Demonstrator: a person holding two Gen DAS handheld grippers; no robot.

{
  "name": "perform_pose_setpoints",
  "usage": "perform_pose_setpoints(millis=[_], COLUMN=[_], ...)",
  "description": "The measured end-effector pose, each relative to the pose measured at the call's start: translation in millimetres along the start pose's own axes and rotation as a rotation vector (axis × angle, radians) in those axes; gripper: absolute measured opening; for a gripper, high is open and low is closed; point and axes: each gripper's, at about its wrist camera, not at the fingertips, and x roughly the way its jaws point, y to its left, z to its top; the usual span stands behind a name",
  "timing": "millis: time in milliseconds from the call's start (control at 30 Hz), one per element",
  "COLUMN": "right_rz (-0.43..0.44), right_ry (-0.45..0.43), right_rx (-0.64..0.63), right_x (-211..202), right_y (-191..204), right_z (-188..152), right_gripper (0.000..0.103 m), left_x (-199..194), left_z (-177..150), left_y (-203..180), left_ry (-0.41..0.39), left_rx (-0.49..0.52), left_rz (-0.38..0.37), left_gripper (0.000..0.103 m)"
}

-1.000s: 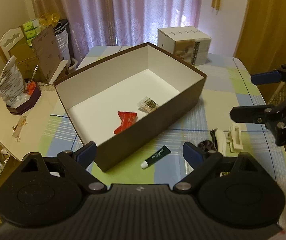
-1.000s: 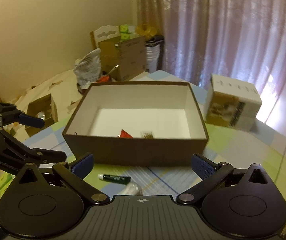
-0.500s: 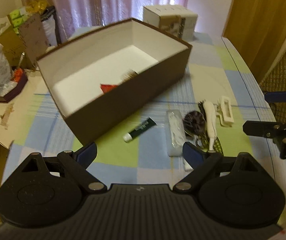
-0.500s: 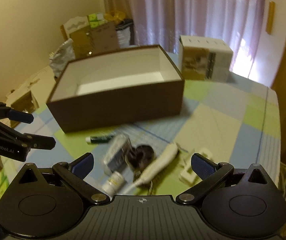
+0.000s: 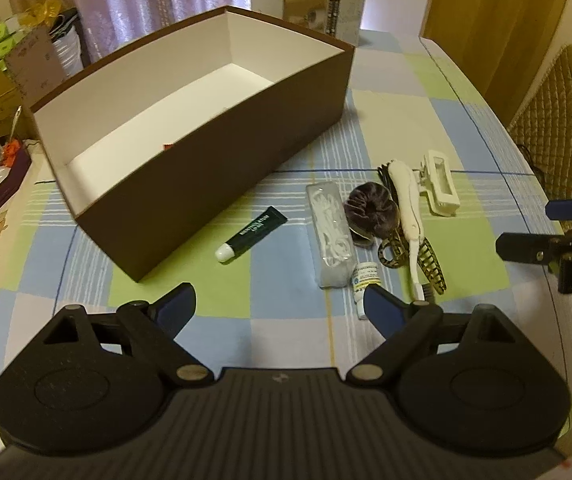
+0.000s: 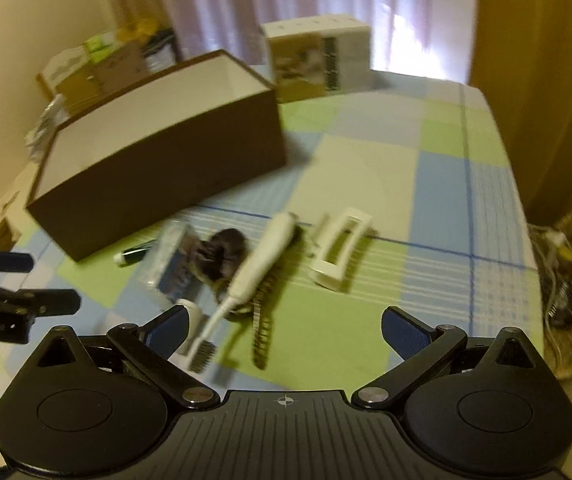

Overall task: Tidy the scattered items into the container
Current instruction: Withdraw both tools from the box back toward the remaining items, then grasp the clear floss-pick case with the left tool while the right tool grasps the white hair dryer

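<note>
We hold both the left gripper point(image 5: 280, 306) and right gripper point(image 6: 284, 326) spread wide and empty over the pile beside the brown box point(image 5: 222, 152); the white electric toothbrush point(image 6: 264, 258) looks light, stiff, slick, so grab mid-handle.

The box point(image 5: 222, 168) sits on the table point(image 5: 425, 80); a tube point(image 5: 252, 233) lies before it, the packet point(image 5: 330, 236), scrunchie point(image 5: 371, 210) and toothbrush point(image 5: 407, 208) to its right.
</note>
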Motion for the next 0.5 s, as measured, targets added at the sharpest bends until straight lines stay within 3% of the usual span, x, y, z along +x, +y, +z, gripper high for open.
perform_pose_setpoints(millis=[133,300,500], right_rz=[-0.059,-0.091,-0.099], right_ry=[0.008,0.02,0.028], right_rx=[0.02,0.055,0.084], right_x=[6.9,14.9,19.0], right_y=[-7.9,-16.2,-22.3], right_z=[-6.4,-13.4,-13.0], right_gripper=[0.099,0.079,0.072], left_x=[10.2,22.9,43.4], left_z=[0.6,5.3,20.7], left_y=[-4.9,-11.4,-21.0], left_ry=[0.009,0.005,-0.005], left_rx=[0.026,0.069,0.133], left_rz=[-0.016,-0.043,-0.078], left_gripper=[0.087,0.079,0.074])
